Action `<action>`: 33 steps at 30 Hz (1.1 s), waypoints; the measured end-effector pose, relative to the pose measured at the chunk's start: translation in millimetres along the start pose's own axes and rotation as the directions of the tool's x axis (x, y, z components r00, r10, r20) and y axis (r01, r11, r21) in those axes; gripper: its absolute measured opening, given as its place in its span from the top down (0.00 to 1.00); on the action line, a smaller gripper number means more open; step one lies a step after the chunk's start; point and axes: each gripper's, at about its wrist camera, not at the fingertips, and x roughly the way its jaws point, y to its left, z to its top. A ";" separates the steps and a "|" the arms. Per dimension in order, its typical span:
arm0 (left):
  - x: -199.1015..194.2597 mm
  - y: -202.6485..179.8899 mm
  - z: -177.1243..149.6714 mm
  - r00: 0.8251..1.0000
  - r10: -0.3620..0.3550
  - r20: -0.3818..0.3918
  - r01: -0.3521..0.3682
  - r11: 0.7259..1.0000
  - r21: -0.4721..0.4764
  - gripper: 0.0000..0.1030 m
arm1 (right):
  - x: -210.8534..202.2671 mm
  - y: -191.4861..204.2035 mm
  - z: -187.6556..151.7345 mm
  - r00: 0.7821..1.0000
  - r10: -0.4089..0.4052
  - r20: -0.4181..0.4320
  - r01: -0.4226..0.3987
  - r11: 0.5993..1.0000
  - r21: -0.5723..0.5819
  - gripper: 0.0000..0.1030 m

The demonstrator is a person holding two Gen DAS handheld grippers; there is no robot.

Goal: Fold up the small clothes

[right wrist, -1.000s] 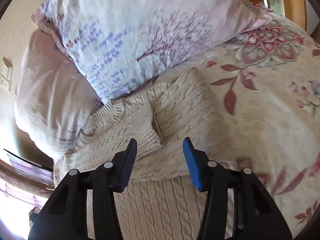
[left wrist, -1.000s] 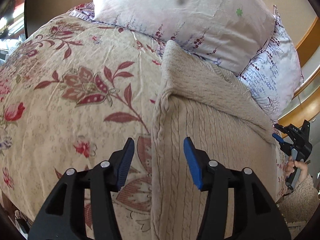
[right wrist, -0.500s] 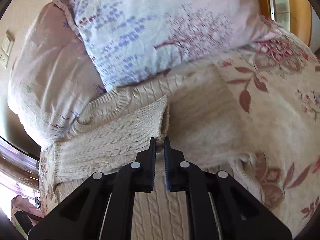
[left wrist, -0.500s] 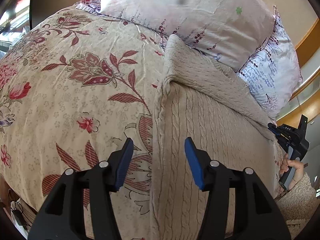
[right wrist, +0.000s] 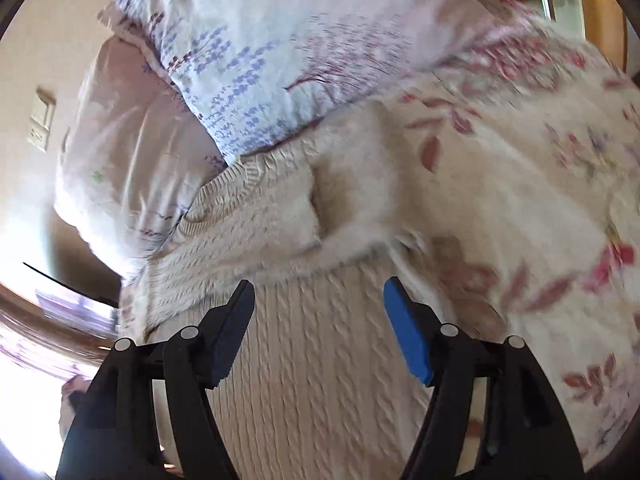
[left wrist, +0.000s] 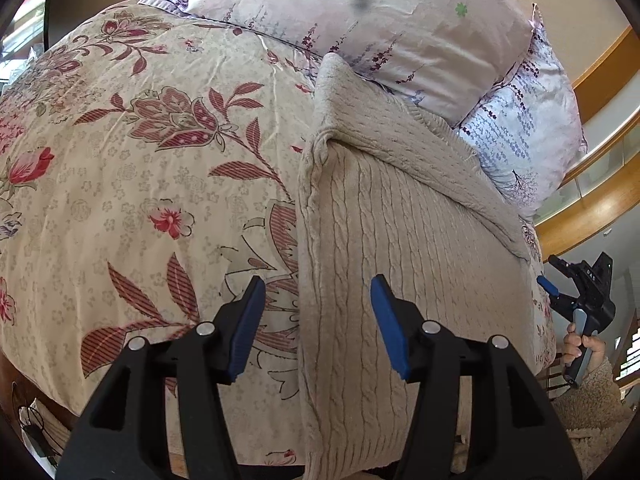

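Observation:
A beige cable-knit sweater [left wrist: 404, 240] lies on the floral bedspread, its sleeves folded across the upper body. My left gripper [left wrist: 318, 324] is open and empty, hovering over the sweater's left folded edge near the hem. My right gripper [right wrist: 320, 320] is open and empty above the sweater's body [right wrist: 320, 360], just below the folded sleeve [right wrist: 256, 236]. The right gripper also shows at the far right of the left wrist view [left wrist: 580, 292], held in a hand beyond the sweater's right edge. The right wrist view is motion-blurred.
The floral bedspread [left wrist: 140, 180] extends left of the sweater. Two pale floral pillows [left wrist: 380, 20] lie against the sweater's collar end, also seen in the right wrist view [right wrist: 260, 40]. A wooden bed frame [left wrist: 592, 216] curves at right.
My right gripper closed on the folded sleeve's cuff half a second ago, then opened and let it go, pulling back. My left gripper stayed open and drifted back slightly.

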 end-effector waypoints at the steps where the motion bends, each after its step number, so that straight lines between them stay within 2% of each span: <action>1: -0.2 0.5 -1.8 1.000 -0.002 -0.009 0.002 1.000 0.006 0.47 | -9.1 -14.0 -4.8 1.000 0.019 -0.019 -0.019 0.999 0.028 0.34; 7: 0.6 2.3 -9.6 0.998 0.000 -0.055 0.002 0.999 0.033 0.47 | -34.2 -60.5 -41.8 0.993 0.058 -0.103 -0.046 0.993 0.111 0.38; 11: -0.7 1.2 -14.6 0.997 -0.023 -0.074 0.026 0.999 0.042 0.47 | -34.4 -66.6 -58.8 0.987 0.076 -0.141 -0.061 0.992 0.109 0.42; 12: -0.8 1.0 -15.9 0.997 -0.029 -0.076 0.033 0.999 0.040 0.47 | -36.8 -66.1 -62.4 0.986 0.092 -0.136 -0.077 0.991 0.107 0.44; 13: -1.0 0.6 -17.3 0.996 -0.037 -0.078 0.040 0.999 0.038 0.47 | -36.7 -66.4 -64.9 0.983 0.115 -0.144 -0.099 0.989 0.114 0.52; 14: -1.2 0.2 -18.7 0.996 -0.047 -0.079 0.050 0.998 0.033 0.47 | -34.9 -67.2 -68.4 0.977 0.141 -0.158 -0.122 0.985 0.124 0.55; 17: -1.8 -0.5 -25.2 0.992 -0.091 -0.090 0.093 0.995 0.018 0.48 | -29.1 -64.9 -80.9 0.964 0.182 -0.195 -0.160 0.979 0.127 0.57; 22: -2.4 -1.9 -37.2 0.983 -0.145 -0.110 0.146 0.989 0.000 0.56 | -23.4 -59.9 -99.0 0.926 0.273 -0.259 -0.241 0.959 0.151 0.58; 26: -3.4 1.0 -49.1 0.972 -0.190 -0.141 0.186 0.982 -0.042 0.68 | -23.6 -57.0 -111.9 0.898 0.306 -0.316 -0.272 0.951 0.148 0.59; 28: -3.4 1.8 -54.2 0.965 -0.211 -0.153 0.203 0.977 -0.064 0.74 | -24.9 -55.9 -119.0 0.886 0.311 -0.345 -0.277 0.950 0.144 0.63; 31: -3.0 0.7 -61.3 0.959 -0.227 -0.172 0.215 0.973 -0.085 0.79 | -27.9 -53.0 -127.0 0.879 0.301 -0.370 -0.275 0.954 0.122 0.66; 33: -2.4 -1.4 -64.9 0.956 -0.227 -0.186 0.215 0.973 -0.087 0.83 | -29.6 -50.8 -129.0 0.879 0.294 -0.375 -0.273 0.956 0.109 0.72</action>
